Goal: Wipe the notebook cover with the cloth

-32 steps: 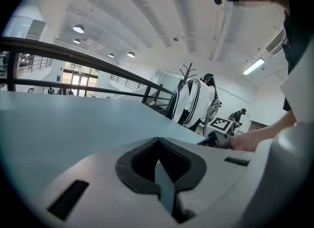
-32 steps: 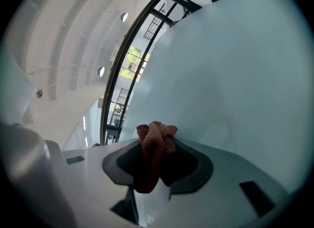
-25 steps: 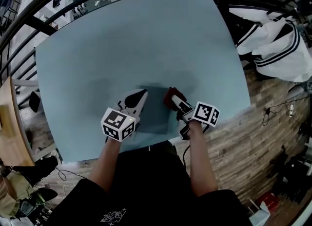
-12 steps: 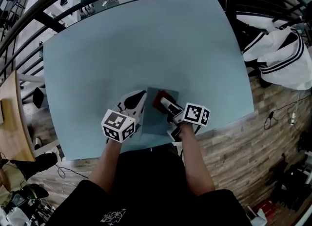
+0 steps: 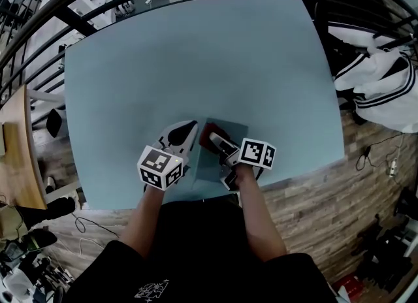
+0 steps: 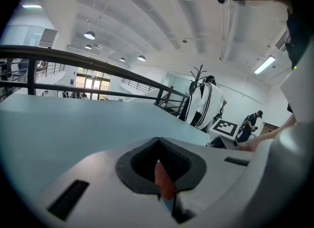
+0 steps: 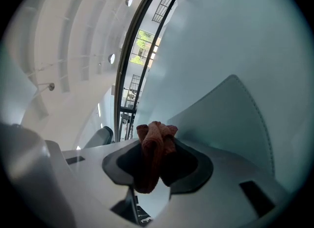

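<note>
head view: the blue-grey notebook [image 5: 228, 159] lies low centre on the table [image 5: 196, 53]. the right gripper [image 5: 215, 140] holds the red cloth [image 5: 208, 133] on its upper left corner, with the left gripper [image 5: 186, 132] just beside.

left gripper view: jaws a bare slit apart, seemingly empty.

right gripper view: jaws clamped on the cloth.

mid-wipe, i reckon; next, drag it across the cover.

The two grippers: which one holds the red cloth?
The right gripper: the red cloth is pinched between its jaws, over the grey notebook. The left gripper has its jaws together, with no cloth in them.
</note>
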Tool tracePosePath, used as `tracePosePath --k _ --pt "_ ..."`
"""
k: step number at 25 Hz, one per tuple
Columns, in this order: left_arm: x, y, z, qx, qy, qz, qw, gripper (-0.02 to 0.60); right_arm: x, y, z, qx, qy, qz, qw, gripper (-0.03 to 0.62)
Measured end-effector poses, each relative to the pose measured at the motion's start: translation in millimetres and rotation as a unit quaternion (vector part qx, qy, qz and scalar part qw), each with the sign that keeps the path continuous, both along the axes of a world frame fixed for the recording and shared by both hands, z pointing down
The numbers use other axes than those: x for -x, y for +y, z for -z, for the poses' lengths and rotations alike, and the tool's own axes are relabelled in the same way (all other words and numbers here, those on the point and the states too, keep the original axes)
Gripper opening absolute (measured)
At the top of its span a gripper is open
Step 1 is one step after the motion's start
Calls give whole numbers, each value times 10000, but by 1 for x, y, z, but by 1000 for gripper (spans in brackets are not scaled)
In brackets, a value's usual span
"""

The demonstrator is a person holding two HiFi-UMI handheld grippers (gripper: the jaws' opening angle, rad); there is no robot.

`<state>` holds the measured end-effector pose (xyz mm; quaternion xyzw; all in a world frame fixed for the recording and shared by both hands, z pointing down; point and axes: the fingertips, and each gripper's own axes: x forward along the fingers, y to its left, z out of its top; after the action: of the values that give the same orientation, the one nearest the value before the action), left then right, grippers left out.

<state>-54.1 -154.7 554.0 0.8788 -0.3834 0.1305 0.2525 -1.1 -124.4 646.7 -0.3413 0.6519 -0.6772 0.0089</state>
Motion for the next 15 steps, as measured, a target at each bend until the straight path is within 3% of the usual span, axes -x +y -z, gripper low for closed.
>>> tracePosePath --k 15 --pt "4 -2 -4 85 -31 27 10000 -9 4 5 -14 197 162 185 9995 143"
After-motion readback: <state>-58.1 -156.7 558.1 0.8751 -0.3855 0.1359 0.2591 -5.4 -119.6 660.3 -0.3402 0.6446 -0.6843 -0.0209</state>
